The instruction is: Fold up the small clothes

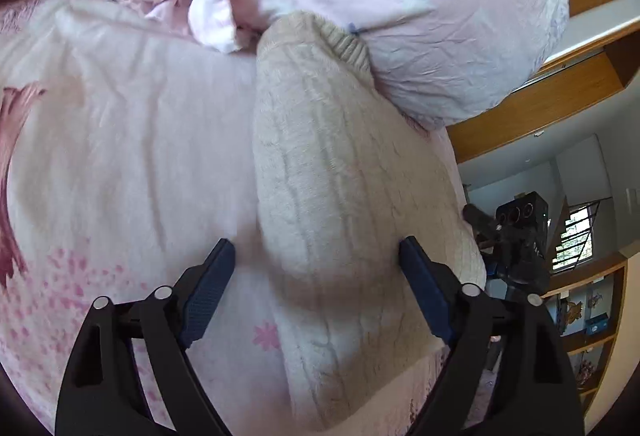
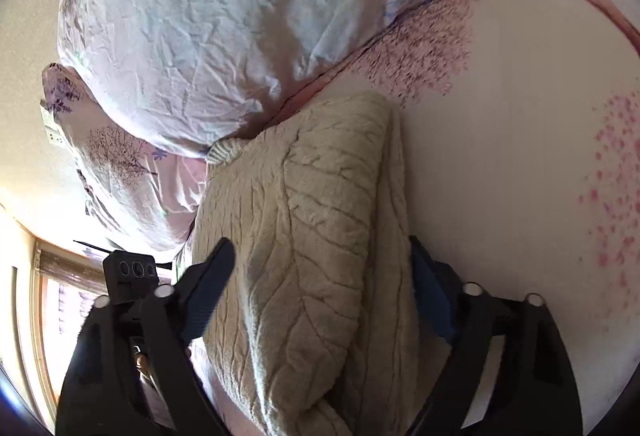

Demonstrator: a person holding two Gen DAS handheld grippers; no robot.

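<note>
A cream cable-knit sweater [image 1: 332, 172] lies folded lengthwise on the bed sheet [image 1: 120, 140], its ribbed end against a pillow. My left gripper [image 1: 318, 256] is open, its blue-padded fingers straddling the sweater's near part just above it. In the right wrist view the same sweater [image 2: 312, 228] fills the middle, with one layer folded over. My right gripper [image 2: 320, 256] is open too, its fingers on either side of the sweater; the right finger is partly hidden behind the fabric edge.
A large pale floral pillow [image 1: 400, 4] lies at the sweater's far end and shows in the right wrist view [image 2: 192, 36]. The sheet [image 2: 520, 156] carries pink tree prints. The bed edge, wooden shelves [image 1: 580, 316] and the other gripper's camera [image 1: 520, 228] lie to the right.
</note>
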